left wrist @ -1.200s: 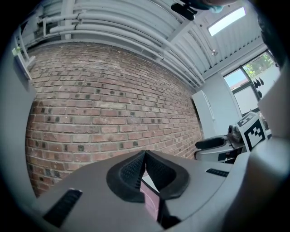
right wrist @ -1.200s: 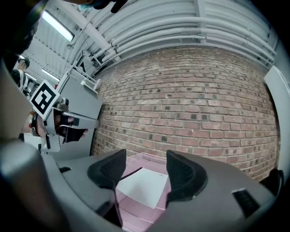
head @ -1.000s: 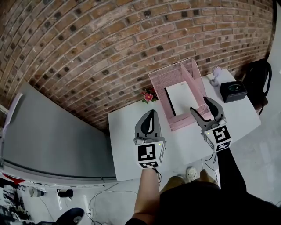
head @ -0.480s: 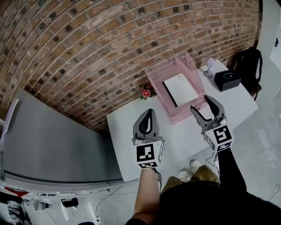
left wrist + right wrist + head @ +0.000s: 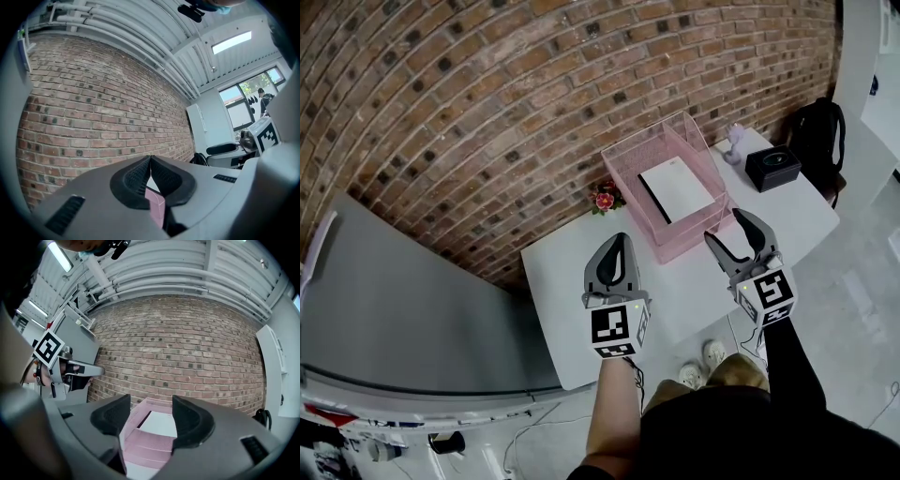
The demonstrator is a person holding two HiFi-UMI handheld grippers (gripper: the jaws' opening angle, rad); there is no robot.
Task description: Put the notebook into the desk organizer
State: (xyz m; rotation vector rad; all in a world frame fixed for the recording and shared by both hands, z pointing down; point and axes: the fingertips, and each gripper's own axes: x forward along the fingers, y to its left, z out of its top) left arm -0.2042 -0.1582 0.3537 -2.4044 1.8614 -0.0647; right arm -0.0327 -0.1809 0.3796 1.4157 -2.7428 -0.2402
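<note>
One notebook [image 5: 678,190] lies flat inside the single pink mesh desk organizer [image 5: 642,159] on the white tabletop [image 5: 567,281]. Its long axis runs from the organizer's low front towards the brick wall, with the dark spine on the left. There are two grippers, both held above the near edge. The left gripper [image 5: 621,242] has its jaws pressed together on nothing; the right gripper [image 5: 727,228] has its jaws spread and empty. Since a second ago the notebook hasn't moved in the organizer and the jaws are unchanged; only the tabletop has slid up and left in the head view.
</note>
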